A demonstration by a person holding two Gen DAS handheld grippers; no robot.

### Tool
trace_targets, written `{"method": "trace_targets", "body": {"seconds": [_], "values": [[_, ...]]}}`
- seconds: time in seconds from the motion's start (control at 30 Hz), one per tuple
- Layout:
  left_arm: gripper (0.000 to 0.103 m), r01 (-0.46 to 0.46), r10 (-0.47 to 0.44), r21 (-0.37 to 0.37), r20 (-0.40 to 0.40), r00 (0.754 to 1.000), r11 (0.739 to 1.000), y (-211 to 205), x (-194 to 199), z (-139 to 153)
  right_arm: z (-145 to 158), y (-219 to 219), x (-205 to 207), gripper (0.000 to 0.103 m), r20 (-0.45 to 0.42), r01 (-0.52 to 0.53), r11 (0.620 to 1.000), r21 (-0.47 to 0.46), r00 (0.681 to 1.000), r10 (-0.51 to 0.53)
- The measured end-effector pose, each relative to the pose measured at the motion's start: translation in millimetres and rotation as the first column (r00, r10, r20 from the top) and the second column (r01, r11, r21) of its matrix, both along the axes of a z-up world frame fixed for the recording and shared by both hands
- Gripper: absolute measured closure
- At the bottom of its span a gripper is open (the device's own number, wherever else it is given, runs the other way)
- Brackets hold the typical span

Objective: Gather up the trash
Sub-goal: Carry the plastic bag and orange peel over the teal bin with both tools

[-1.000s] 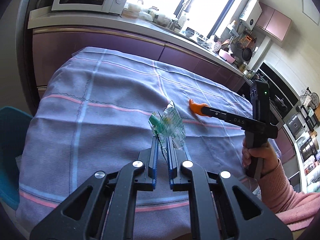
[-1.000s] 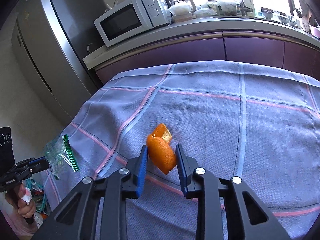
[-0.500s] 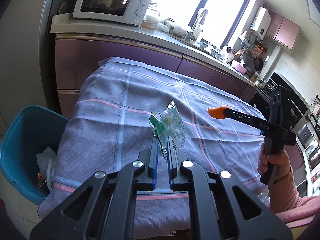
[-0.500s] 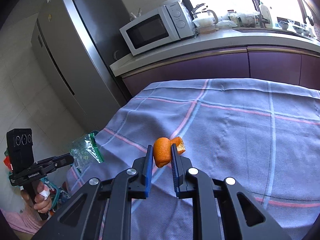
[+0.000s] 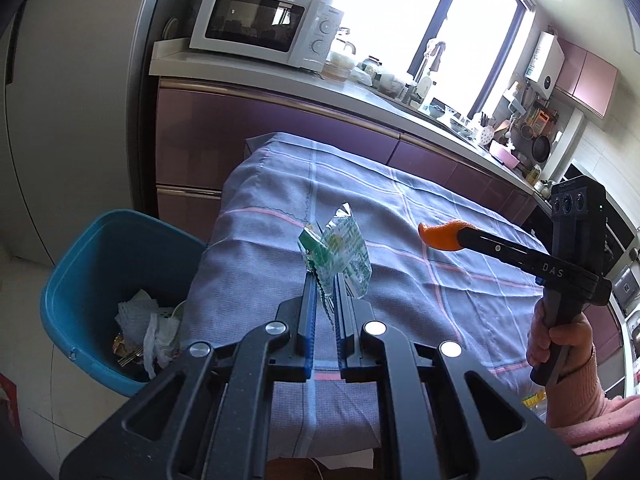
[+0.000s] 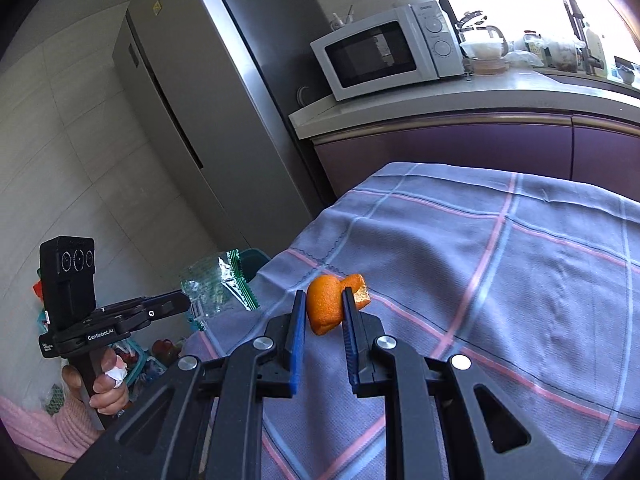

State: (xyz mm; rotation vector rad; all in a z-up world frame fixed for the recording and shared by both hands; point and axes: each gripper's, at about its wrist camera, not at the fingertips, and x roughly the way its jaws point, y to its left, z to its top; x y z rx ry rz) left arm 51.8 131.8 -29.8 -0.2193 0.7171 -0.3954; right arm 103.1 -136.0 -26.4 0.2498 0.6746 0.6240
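1. The left gripper [image 5: 324, 280] is pinching a crinkly clear-and-green plastic wrapper [image 5: 340, 252], which is standing upright above the checked tablecloth [image 5: 400, 216], near the table's edge.
2. The right gripper [image 6: 323, 304] is squeezing a curled, dimpled orange peel [image 6: 326, 306], lifted clear of the cloth.
3. A blue plastic bin [image 5: 80, 264] is sitting below the table's end, holding crumpled paper.

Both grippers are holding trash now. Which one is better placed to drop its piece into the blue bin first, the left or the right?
Left, probably. The left gripper holds the plastic wrapper near the table edge beside the blue bin. The right gripper, clamping the orange peel, is farther over the tablecloth.
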Motion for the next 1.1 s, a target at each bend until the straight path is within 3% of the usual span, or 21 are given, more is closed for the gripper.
{"method": "trace_targets", "body": {"seconds": [0.57,1.1], "values": [[0.094,-0.160,0.160,0.017,0.017,0.987,0.987,65,-20,8,14,80,10,0.087,0.034,-0.178,0.984,-0.025,0.983,0.179],[0.094,-0.238,0.238,0.019,0.003,0.971,0.971,99,-24,4,19,133,16,0.087,0.043,-0.288,0.957,-0.045,0.956,0.290]]}}
